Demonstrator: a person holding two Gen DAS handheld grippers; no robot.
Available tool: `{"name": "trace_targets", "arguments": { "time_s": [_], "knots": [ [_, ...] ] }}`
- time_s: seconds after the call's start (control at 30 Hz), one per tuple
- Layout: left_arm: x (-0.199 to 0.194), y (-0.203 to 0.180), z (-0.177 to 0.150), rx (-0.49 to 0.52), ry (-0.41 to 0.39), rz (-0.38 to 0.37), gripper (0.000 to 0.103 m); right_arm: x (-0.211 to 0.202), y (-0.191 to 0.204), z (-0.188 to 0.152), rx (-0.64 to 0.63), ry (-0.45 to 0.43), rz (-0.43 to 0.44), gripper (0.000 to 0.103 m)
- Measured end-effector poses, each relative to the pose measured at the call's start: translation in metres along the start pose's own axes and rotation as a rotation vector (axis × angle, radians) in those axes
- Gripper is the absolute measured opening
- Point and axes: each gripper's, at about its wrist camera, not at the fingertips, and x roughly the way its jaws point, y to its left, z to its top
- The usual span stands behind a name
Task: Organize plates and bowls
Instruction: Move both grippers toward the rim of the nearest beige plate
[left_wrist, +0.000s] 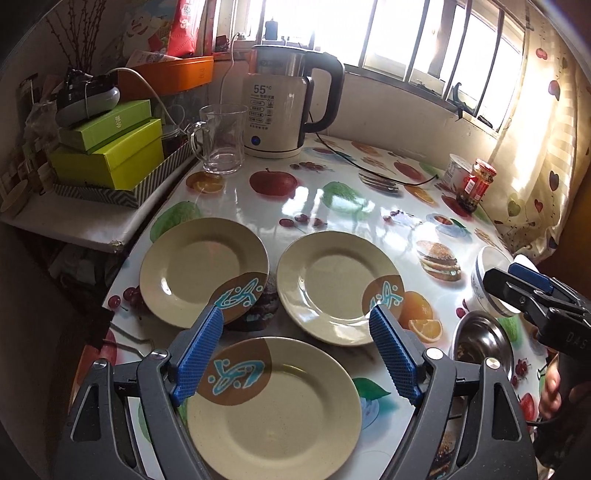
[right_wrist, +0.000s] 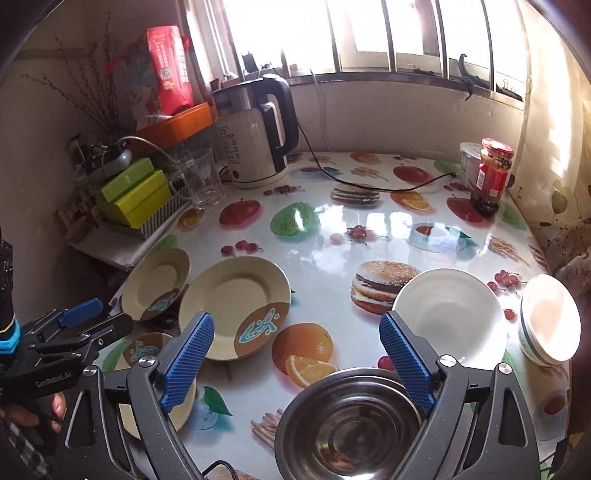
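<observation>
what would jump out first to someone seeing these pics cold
The loud fruit-and-burger tablecloth grabs the eye first. Three beige plates cluster at its near left, below the open left gripper. A steel bowl sits nearest the open right gripper, two white bowls lie beyond it, and a kettle stands by the window.

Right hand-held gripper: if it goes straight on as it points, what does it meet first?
Most likely the steel bowl, lying low between the open right hand-held gripper fingers; the white bowl sits beyond. Depth unclear.
</observation>
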Motion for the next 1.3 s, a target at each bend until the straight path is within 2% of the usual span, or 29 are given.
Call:
{"name": "trace_targets", "arguments": {
  "time_s": [0.1, 0.23, 0.27, 0.3, 0.33, 0.4, 0.43, 0.63, 0.7, 0.77, 1.3],
  "knots": [
    [0.010, 0.004, 0.004, -0.019, 0.007, -0.038, 0.072, 0.017, -0.002, 0.007, 0.009, 0.050, 0.031, 0.075],
    [0.024, 0.004, 0.007, -0.024, 0.035, -0.042, 0.072, 0.039, -0.003, 0.014, 0.012, 0.101, 0.067, 0.063],
    [0.027, 0.004, 0.008, -0.019, 0.041, -0.046, 0.069, 0.045, -0.004, 0.016, 0.014, 0.115, 0.076, 0.059],
    [0.030, 0.003, 0.009, -0.016, 0.047, -0.040, 0.061, 0.050, -0.005, 0.017, 0.016, 0.128, 0.081, 0.055],
    [0.035, 0.003, 0.010, -0.012, 0.065, -0.035, 0.058, 0.055, -0.006, 0.018, 0.015, 0.141, 0.074, 0.054],
    [0.047, 0.005, 0.011, -0.016, 0.122, -0.046, 0.045, 0.064, -0.008, 0.021, 0.014, 0.161, 0.086, 0.054],
    [0.051, 0.006, 0.010, -0.020, 0.134, -0.049, 0.043, 0.068, -0.009, 0.022, 0.021, 0.173, 0.098, 0.054],
    [0.064, 0.003, 0.011, -0.008, 0.153, -0.064, 0.043, 0.096, -0.021, 0.029, 0.066, 0.257, 0.137, 0.049],
    [0.072, 0.003, 0.012, -0.010, 0.172, -0.055, 0.043, 0.105, -0.025, 0.029, 0.089, 0.293, 0.161, 0.038],
    [0.076, 0.004, 0.013, -0.020, 0.183, -0.059, 0.043, 0.113, -0.027, 0.029, 0.112, 0.315, 0.159, 0.033],
    [0.100, 0.014, 0.016, -0.083, 0.238, -0.065, 0.043, 0.151, -0.028, 0.035, 0.169, 0.396, 0.183, 0.032]
  ]
}}
